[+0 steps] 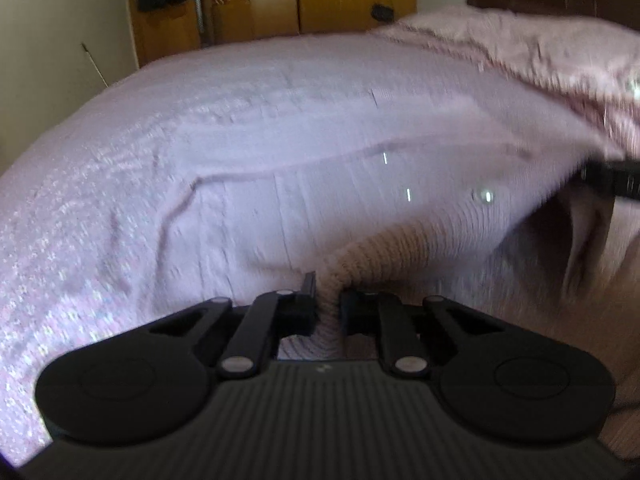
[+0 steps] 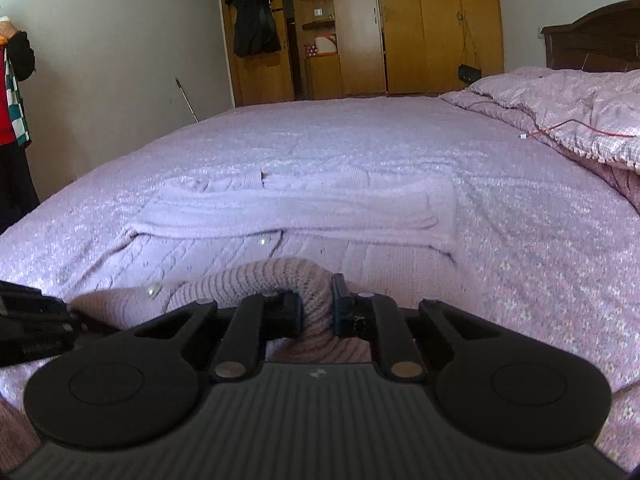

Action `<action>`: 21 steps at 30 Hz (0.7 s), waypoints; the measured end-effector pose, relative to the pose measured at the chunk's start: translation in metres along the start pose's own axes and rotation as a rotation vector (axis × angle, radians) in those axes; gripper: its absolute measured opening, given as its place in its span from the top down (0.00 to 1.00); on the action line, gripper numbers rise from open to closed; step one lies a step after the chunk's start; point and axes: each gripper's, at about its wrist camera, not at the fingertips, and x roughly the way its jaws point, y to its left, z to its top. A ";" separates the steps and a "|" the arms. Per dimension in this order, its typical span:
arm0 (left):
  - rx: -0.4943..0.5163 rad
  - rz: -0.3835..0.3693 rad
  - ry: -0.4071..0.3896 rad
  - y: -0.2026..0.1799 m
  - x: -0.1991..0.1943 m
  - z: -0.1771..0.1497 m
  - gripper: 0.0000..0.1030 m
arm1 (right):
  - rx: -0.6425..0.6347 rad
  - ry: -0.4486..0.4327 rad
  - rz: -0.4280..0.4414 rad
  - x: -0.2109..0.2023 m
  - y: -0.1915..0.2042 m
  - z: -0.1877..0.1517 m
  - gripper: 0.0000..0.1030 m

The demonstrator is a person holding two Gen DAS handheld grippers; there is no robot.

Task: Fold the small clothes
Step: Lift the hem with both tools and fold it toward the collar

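A small lilac knitted cardigan with shiny buttons lies on the bed, its sleeves folded across the body. My right gripper is shut on the cardigan's near hem, lifted into a roll. My left gripper is shut on the same hem further left and holds it raised; this view is blurred. The left gripper shows at the left edge of the right wrist view. The right gripper shows at the right edge of the left wrist view.
The bed has a lilac flowered bedspread. A pink quilt with a red cable lies at the right by the dark headboard. Wooden wardrobes stand behind the bed. A person stands at the far left.
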 end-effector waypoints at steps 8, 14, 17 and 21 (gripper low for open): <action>-0.061 -0.021 -0.112 0.006 -0.018 0.049 0.88 | -0.015 -0.092 0.007 -0.004 0.002 0.039 0.86; -0.064 -0.029 -0.157 0.015 -0.010 0.092 0.88 | -0.023 -0.133 0.027 0.016 -0.005 0.077 0.87; -0.055 -0.024 -0.186 0.022 0.002 0.113 0.88 | -0.055 -0.157 0.016 0.034 -0.007 0.097 0.87; -0.029 -0.014 -0.225 0.026 0.027 0.141 0.88 | -0.059 -0.157 -0.005 0.070 -0.012 0.121 0.87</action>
